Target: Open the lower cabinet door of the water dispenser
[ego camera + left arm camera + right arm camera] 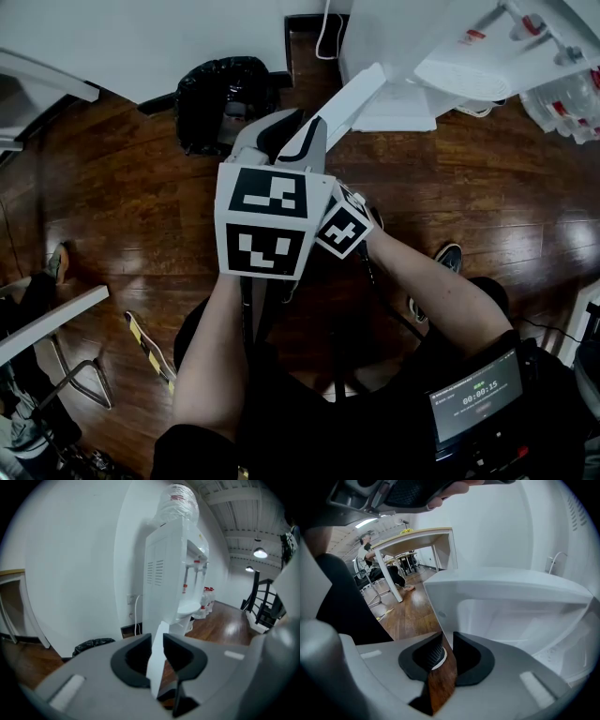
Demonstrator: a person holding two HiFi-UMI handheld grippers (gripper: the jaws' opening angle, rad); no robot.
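The white water dispenser (171, 569) stands against the wall with a bottle on top. Its lower cabinet door (352, 98) is swung out towards me. My left gripper (157, 641) is shut on the door's free edge (157, 660), and the white panel fills the gap between its pads. In the head view its jaws straddle the door just beyond the large marker cube (267, 220). My right gripper (447, 644) is shut on the same door's thin edge (438, 616), and the door's moulded inner face (511, 616) lies to its right. Its smaller marker cube (342, 230) sits under the left one.
A black bin bag (223, 98) sits by the wall left of the dispenser, near a wall socket with a cable (134, 603). Packs of bottles (562, 94) lie at the far right. A table (417, 538) and chairs stand behind me. Metal legs (75, 375) are at my left.
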